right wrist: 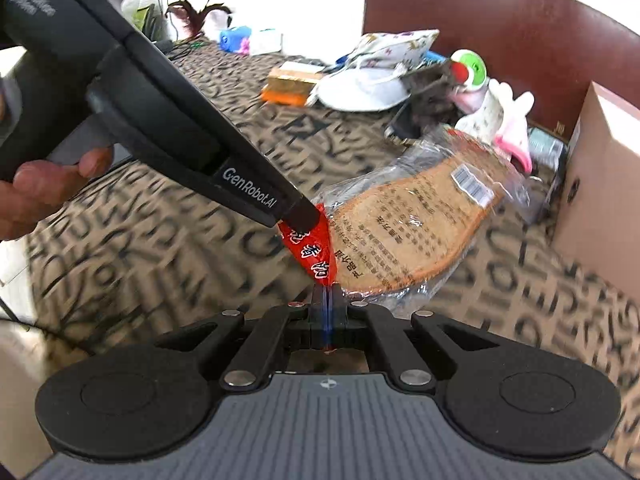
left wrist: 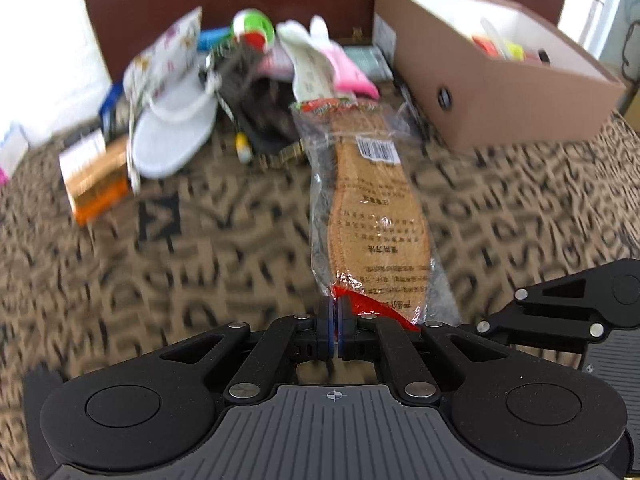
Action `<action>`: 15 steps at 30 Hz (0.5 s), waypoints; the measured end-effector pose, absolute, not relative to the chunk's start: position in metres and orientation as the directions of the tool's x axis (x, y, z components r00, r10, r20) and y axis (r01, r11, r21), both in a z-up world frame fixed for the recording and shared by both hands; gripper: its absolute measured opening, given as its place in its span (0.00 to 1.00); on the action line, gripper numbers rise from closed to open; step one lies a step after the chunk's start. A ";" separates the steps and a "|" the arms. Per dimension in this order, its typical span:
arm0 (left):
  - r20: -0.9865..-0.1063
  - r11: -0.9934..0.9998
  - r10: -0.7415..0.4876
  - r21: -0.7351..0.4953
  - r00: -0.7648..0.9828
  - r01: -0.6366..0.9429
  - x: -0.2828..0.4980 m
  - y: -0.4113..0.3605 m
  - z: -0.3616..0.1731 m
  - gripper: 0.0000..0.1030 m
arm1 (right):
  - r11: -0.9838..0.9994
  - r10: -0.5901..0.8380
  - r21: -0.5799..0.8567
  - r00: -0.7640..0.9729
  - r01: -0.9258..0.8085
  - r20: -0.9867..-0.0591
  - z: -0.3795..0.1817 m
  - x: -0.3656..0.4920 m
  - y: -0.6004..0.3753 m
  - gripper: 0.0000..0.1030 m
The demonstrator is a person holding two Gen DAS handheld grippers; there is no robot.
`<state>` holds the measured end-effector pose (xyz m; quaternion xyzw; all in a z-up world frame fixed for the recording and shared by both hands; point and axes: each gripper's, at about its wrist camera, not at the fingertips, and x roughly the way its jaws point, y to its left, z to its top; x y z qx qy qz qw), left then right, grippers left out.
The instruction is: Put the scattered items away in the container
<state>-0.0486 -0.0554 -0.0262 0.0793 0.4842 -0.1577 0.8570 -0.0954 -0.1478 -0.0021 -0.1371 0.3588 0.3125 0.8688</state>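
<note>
**Both grippers pinch the bagged insole**

At the bottom centre of each wrist view, fingers are closed on the red end of the packaged insole (left wrist: pixel 372 208): the left gripper (left wrist: pixel 335 312) and the right gripper (right wrist: pixel 327 300) both hold it. The pack is lifted above the patterned counter (left wrist: pixel 180 272), stretching toward mid-frame. Beyond it, centre and upper left, lies a blurred heap with a white hat (left wrist: pixel 172 120) and an orange box (left wrist: pixel 96 176). The open cardboard box (left wrist: pixel 500 96) sits upper right.

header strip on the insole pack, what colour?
Red, with lettering, on the insole pack; the header strip shows best in the right wrist view.
</note>
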 end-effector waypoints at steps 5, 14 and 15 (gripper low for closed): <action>-0.849 0.934 -0.201 -0.016 0.489 0.356 -0.075 -0.051 -0.023 0.24 | 0.762 0.433 -0.031 0.545 -0.647 -0.718 0.006 -0.129 -0.154 0.01; -0.806 0.959 -0.109 0.068 0.582 0.274 -0.057 -0.048 -0.020 0.79 | 0.888 0.350 0.030 0.634 -0.458 -0.690 0.015 -0.122 -0.173 0.68; -0.806 0.961 -0.105 0.069 0.583 0.268 -0.050 -0.049 -0.021 0.79 | 0.897 0.341 0.035 0.641 -0.440 -0.688 0.015 -0.118 -0.173 0.68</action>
